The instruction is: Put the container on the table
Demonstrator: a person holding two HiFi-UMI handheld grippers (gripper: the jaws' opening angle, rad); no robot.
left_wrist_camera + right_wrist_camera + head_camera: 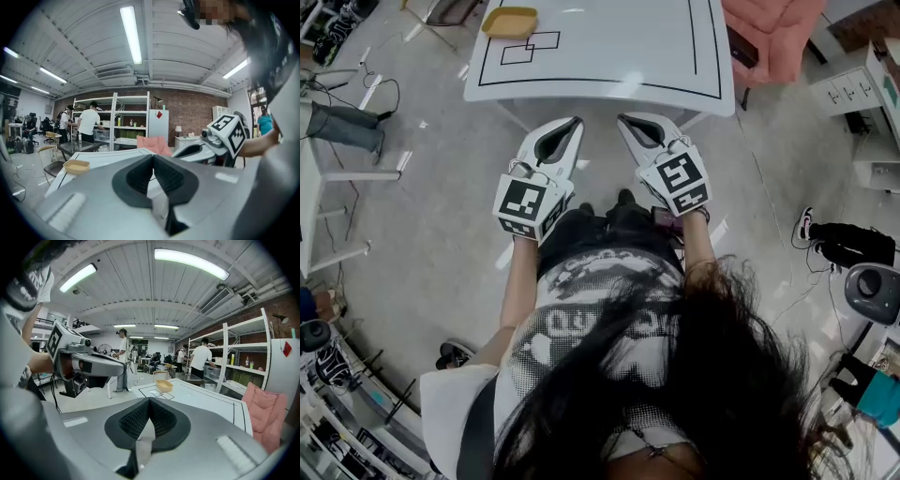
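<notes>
We face the white table (pixel 609 56) at frame top; our left gripper (pixel 572 124) and right gripper (pixel 625 122) hang below its edge, jaws together, empty. The tan container (pixel 510 21) sits at upper left on it, lengthwise across, nearer our left.
</notes>
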